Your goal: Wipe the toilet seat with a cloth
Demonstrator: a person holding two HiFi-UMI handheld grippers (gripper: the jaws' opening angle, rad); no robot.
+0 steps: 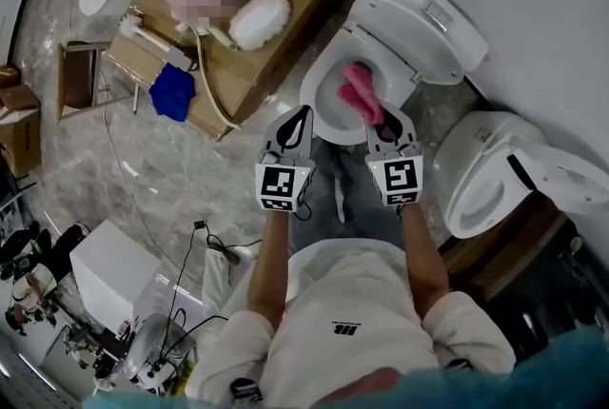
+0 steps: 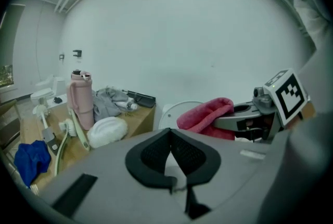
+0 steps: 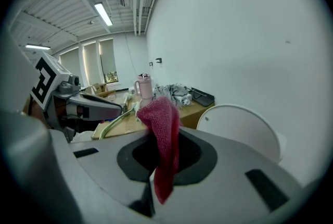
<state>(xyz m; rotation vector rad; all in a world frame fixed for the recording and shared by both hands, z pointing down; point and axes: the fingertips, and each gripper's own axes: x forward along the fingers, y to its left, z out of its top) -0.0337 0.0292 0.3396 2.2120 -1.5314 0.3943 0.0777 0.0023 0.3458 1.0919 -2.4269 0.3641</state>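
R gripper (image 1: 385,124) is clamped on a pink terry cloth (image 1: 360,93), fuzzy nap, loose end drooping over the glossy white oval toilet seat (image 1: 322,86). Lid (image 1: 419,22) is up, so prob. poised to wipe. L gripper (image 1: 297,120) is pinched closed, empty, just beside, out of the way.
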